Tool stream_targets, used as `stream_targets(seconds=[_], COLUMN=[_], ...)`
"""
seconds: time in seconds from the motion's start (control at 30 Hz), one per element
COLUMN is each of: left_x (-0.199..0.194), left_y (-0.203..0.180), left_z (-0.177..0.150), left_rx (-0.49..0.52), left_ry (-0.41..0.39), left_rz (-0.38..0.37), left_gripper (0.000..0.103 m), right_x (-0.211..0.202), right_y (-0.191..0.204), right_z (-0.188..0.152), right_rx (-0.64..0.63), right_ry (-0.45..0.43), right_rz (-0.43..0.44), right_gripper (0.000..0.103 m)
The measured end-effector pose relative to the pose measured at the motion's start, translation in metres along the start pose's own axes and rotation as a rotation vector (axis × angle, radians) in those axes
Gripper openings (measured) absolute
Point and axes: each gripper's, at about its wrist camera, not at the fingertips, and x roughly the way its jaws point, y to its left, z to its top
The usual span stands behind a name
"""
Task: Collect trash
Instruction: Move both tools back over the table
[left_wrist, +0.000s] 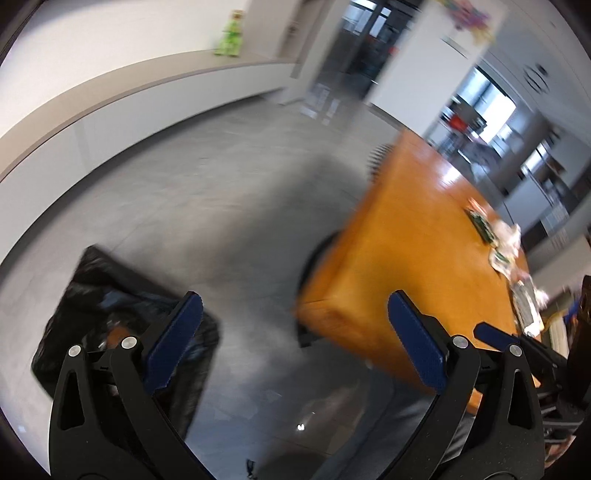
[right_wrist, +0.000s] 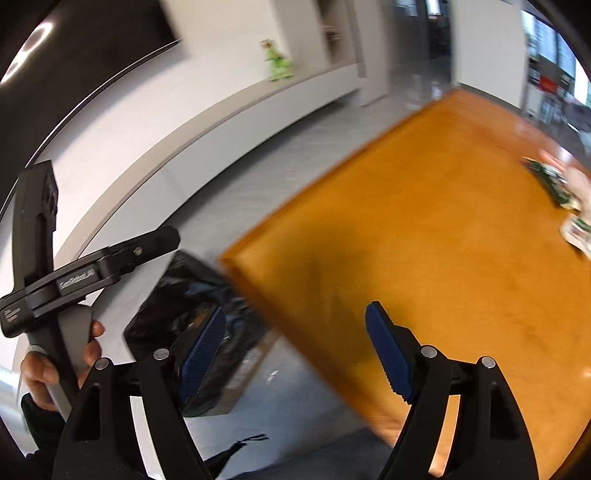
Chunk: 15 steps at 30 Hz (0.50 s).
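A pile of wrappers and crumpled paper trash (left_wrist: 511, 254) lies at the far right of the orange wooden table (left_wrist: 413, 236); it also shows in the right wrist view (right_wrist: 565, 195) at the table's (right_wrist: 424, 229) right edge. A bin lined with a black bag (left_wrist: 92, 295) stands on the floor left of the table, also seen in the right wrist view (right_wrist: 192, 295). My left gripper (left_wrist: 295, 332) is open and empty above the floor, between bin and table corner. My right gripper (right_wrist: 295, 350) is open and empty over the table's near corner. Both views are blurred.
Grey tiled floor (left_wrist: 221, 184) lies around the table. A long white bench or ledge (left_wrist: 129, 96) runs along the wall with a green toy (left_wrist: 231, 37) on it. The left gripper's body and the hand holding it show in the right wrist view (right_wrist: 55, 295).
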Motion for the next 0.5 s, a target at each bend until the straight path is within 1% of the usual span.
stream_targets(seconds=[0.27,0.4,0.47,0.5], left_x=[0.064,0.098,0.113,0.121], left_y=[-0.119,-0.172,-0.195,-0.209], left_z=[0.029,0.044,0.053,0.059], left_rx=[0.217,0.274,0.282,0.287], left_ry=[0.080,0.123,0.136,0.138], left_rz=[-0.093,-0.125,-0.114,-0.110], left_gripper=[0.097,0.097,0.097,0.097], right_x=[-0.023,-0.032,-0.035,-0.036], right_y=[-0.112,-0.170,-0.200,-0.213], right_z=[0.009,0.014,0.017,0.020], right_rx=[0.179,0.288,0.346,0.372], right_ry=[-0.027,-0.049,-0.059,-0.065], right_rz=[-0.127,-0.188,-0.214,-0.224], right_gripper=[0.078,0.078,0.077,0.075])
